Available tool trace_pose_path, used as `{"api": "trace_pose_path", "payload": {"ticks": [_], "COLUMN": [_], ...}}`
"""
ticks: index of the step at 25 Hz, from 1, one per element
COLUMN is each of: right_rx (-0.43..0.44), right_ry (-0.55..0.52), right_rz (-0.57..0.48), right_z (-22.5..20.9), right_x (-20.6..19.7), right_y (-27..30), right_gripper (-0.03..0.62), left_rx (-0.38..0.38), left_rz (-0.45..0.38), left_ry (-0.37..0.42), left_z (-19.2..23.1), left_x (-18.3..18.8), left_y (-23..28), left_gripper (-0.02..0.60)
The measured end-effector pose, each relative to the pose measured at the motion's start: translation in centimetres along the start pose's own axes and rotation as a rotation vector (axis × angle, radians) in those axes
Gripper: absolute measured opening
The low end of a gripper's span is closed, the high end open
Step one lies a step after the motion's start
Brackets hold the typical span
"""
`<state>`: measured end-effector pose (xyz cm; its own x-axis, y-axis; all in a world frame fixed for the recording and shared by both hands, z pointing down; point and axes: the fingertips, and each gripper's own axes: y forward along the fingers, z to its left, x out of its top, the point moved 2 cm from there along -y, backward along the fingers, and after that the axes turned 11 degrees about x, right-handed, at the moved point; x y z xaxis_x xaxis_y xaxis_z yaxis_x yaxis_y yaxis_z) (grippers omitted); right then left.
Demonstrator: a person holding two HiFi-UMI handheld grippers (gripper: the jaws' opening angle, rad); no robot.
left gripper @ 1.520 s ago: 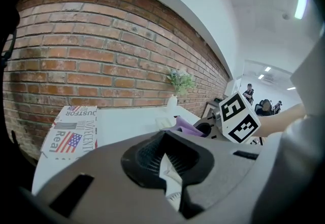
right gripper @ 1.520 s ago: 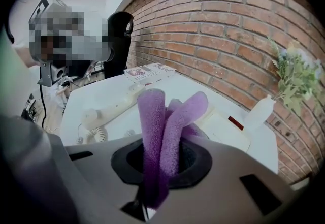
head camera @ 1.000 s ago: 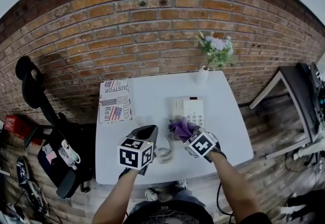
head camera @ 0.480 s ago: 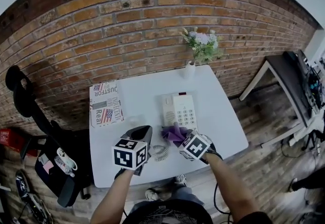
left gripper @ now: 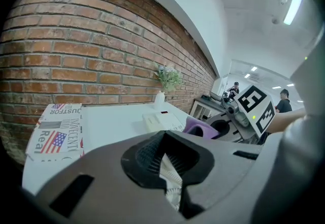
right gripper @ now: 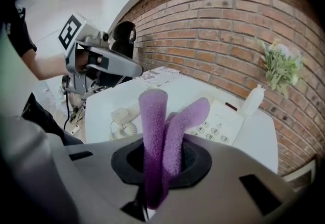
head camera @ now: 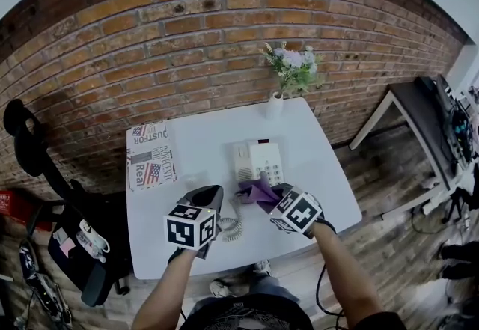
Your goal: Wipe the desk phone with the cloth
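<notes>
My right gripper (right gripper: 162, 164) pinches the purple cloth (right gripper: 154, 126). The desk phone (right gripper: 218, 124) lies just ahead, slightly right, its long axis running away. My left gripper (left gripper: 170, 167), jaws together, hangs farther from it.

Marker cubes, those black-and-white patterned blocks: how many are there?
2. One rides on the left gripper, over the white table. The other rides on the right gripper, which holds the purple cloth beside the phone. None seems hidden.
</notes>
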<state>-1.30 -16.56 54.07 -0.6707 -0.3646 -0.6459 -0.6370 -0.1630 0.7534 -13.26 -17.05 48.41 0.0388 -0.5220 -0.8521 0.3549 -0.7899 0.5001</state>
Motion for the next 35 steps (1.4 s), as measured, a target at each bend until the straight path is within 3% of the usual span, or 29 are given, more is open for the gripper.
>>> {"api": "trace_pose_path", "payload": {"ticks": [8, 17, 27, 35], "right_rx": [-0.013, -0.004, 0.009, 0.088], "right_ry": [-0.058, -0.131, -0.16, -0.208], "right_rz": [-0.075, -0.123, -0.13, -0.037], "right_z": [-4.2, -10.2, -15.7, -16.4], "right_x": [3.8, 9.4, 13.4, 14.0], "right_y": [-3.2, -3.4, 1.1, 7.0], "right_gripper": [0.048, 0.049, 0.048, 0.048], "left_rx": [0.039, 0.142, 0.236, 0.27], "left_rz": [-0.004, -0.006, 0.007, 0.022], "left_ry": [-0.022, -0.071, -0.121, -0.145], "left_z": [-0.2, 2.2, 4.7, 5.2], "left_x": [1.0, 2.2, 2.0, 1.7], "left_y": [1.9, 2.9, 4.2, 5.6], "left_gripper": [0.005, 0.005, 0.005, 0.005]}}
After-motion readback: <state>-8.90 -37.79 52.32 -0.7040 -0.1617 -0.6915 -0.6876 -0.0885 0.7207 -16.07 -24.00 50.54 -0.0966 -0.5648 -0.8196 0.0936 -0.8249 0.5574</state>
